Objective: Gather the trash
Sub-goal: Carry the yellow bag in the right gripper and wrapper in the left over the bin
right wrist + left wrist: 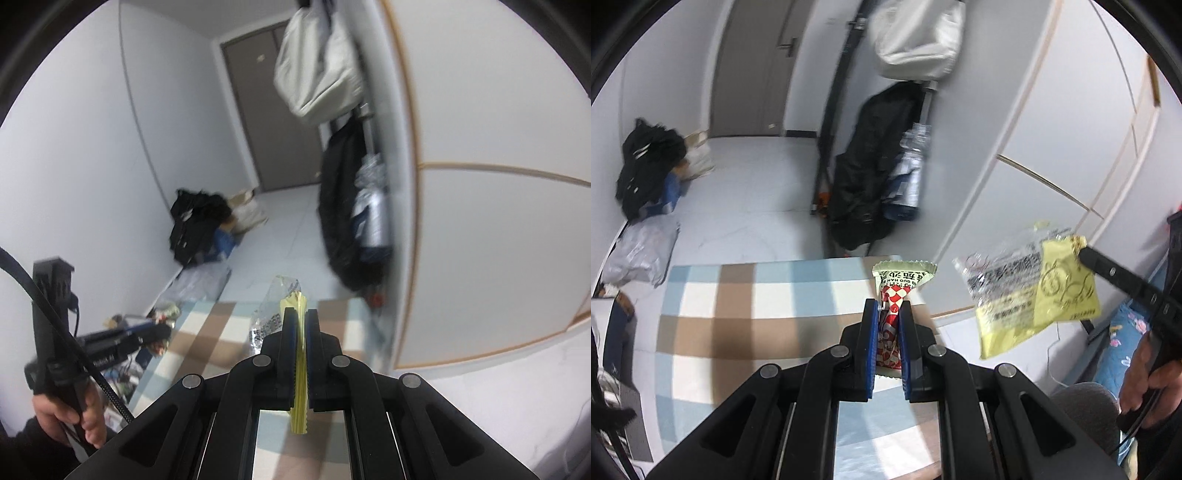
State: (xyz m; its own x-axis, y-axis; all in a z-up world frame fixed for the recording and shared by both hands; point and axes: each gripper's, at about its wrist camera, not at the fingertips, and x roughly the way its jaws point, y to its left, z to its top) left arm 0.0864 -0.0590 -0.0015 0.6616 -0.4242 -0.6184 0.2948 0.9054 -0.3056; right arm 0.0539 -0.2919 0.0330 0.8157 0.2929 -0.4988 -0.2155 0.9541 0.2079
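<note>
- Nearest the left wrist camera, the left gripper (889, 314) had its blue-padded jaws pressed together on a red-and-white checked wrapper (892, 317) with a pale green crimped top; the wrapper stood upright between the pads, its printed top edge poking out past the fingertips.
- Below that gripper lay a table surface covered by a checked cloth (757, 295) in pale blue, white and brown.
- To the right in the same view, the right gripper (1084, 253) came in as a dark bar and pinched the upper corner of a yellow-and-clear plastic wrapper (1034, 284), which hung in the air off the table's edge, well clear of the cloth.
- A hand (1145, 376) gripped that tool's handle at the lower right.
- In the right wrist view, the right gripper's jaws were clamped on the yellow-and-clear plastic wrapper, seen edge-on as a thin yellow strip running between the pads, with its clear crinkled part sticking out ahead.
- The other hand (70, 413) showed at the lower left of that view, holding the left tool's handle.
- Farther off, a black bag (864, 173) leaned by a white wardrobe (1052, 129), a white bag (916, 37) hung above it, and a dark pile of bags (646, 166) sat on the floor near a grey door (757, 62).
- Both views were somewhat blurred.
</note>
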